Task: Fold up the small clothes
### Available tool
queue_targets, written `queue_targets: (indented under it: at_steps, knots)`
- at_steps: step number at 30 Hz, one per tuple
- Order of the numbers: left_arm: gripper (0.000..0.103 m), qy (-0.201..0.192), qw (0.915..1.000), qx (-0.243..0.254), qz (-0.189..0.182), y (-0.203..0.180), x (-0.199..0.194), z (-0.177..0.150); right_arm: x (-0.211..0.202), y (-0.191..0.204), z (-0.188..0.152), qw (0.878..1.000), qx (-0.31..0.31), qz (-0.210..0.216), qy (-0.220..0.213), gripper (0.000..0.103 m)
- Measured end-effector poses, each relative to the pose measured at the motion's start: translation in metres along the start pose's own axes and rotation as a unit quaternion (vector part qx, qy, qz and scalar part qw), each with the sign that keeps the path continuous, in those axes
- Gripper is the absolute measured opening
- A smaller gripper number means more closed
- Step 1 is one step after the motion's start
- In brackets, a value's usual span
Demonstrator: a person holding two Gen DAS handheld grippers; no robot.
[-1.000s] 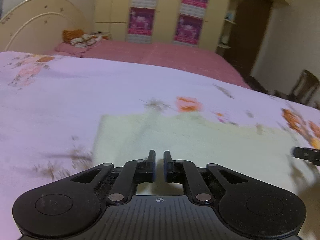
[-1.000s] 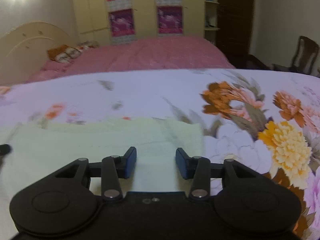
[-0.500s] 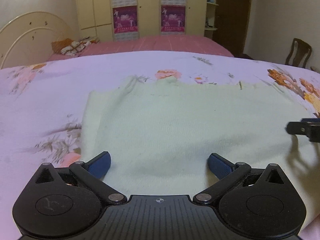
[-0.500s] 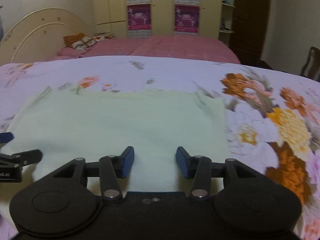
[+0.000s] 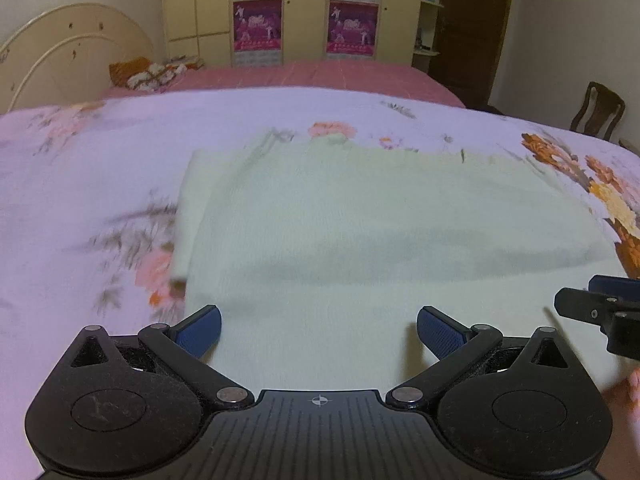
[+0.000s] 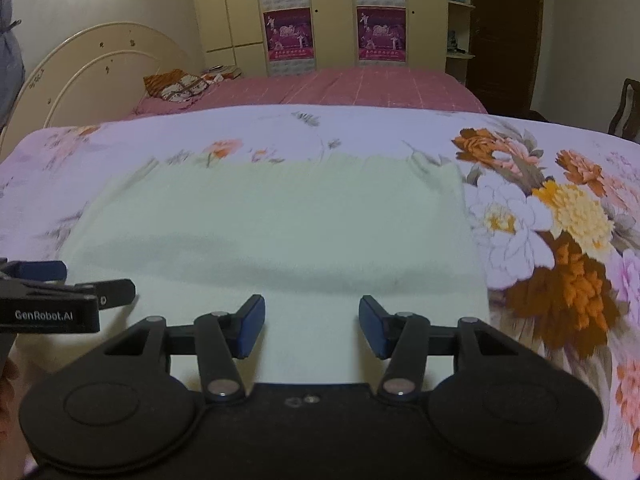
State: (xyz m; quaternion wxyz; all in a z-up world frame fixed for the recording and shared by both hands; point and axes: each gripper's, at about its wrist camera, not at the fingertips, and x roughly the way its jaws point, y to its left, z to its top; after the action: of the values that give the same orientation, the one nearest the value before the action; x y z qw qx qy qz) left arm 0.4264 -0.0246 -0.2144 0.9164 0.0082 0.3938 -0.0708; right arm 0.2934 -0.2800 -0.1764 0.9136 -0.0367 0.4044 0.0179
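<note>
A pale green garment [image 5: 360, 232] is seen lying flat on a floral bedspread [image 5: 100, 168] at the centre of the frame, one narrow layer showing along its left edge. The left tongs [image 5: 319, 332], spread wide at the bottom of the frame, are held above its near edge with nothing gripped. The right tongs [image 5: 600, 308] are glimpsed at the right edge. A pink bed [image 5: 320, 76] and cream wardrobe [image 5: 304, 12] are seen across the top.

left hand-held gripper [image 5: 319, 331] sprung wide open, right hand-held gripper [image 6: 311, 327] widening, both empty above pale green garment [image 5: 380, 232]
</note>
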Motion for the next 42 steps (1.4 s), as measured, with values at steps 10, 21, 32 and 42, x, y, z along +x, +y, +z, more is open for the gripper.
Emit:
queue_targets:
  at_steps: [10, 21, 32, 42]
  knots:
    - [0.103, -0.003, 0.9998, 0.016, 0.009, 0.003, -0.004, -0.026, -0.004, 0.001, -0.03, 0.999, -0.033, -0.037, 0.015, 0.056]
    - [0.103, 0.012, 0.9998, 0.015, 0.009, 0.001, -0.005, -0.022, -0.001, 0.006, -0.028, 0.998, -0.024, -0.053, 0.031, 0.058]
    - [0.103, 0.023, 0.9997, -0.009, 0.007, 0.006, -0.008, -0.021, -0.002, 0.006, -0.024, 0.997, -0.009, -0.052, 0.063, 0.062]
    - [0.103, 0.062, 0.9948, -0.048, 0.065, -0.009, -0.008, -0.014, -0.007, 0.0, -0.028, 0.998, -0.035, -0.008, 0.055, 0.071]
